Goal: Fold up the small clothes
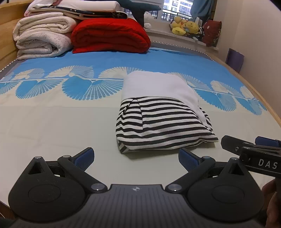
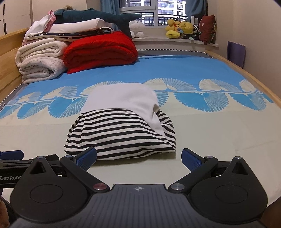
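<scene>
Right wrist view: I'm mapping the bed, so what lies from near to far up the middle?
right gripper → folded striped garment → white cloth → red blanket → window

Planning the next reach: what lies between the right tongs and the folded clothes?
Only bare bedsheet. In the right wrist view, the open right tongs sit just short of the folded clothes, nothing between them.
</scene>
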